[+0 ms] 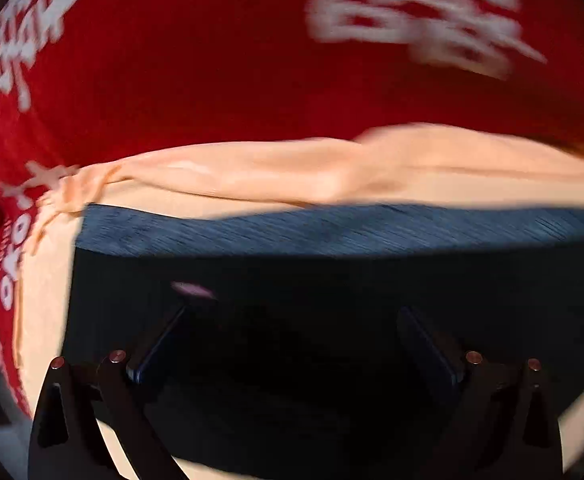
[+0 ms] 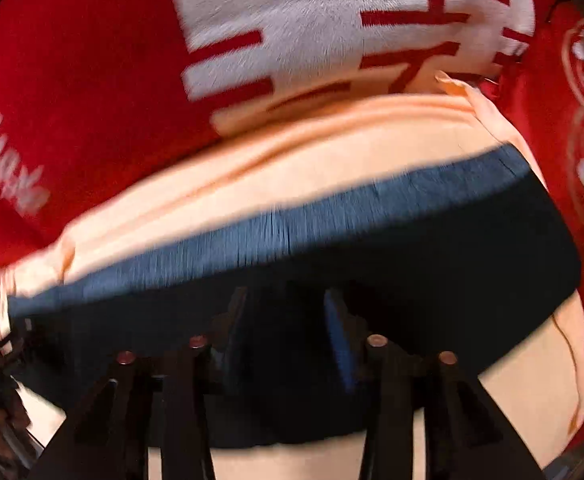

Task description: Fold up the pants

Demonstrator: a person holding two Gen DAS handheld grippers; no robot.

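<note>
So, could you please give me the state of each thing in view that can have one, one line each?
pants: dark, lying folded on the peach cloth.
peach cloth: spread out, bunched into a ridge along its far edge.
red printed cloth: lying under the peach cloth.
left gripper: open, nothing between the fingers.
right gripper: partly open over the pants, gripping nothing.

A red cloth printed with white characters spreads ahead of both grippers. On it, nearer the fingers, lies a peach-coloured fabric, creased along its far edge and reaching past either side.
</note>
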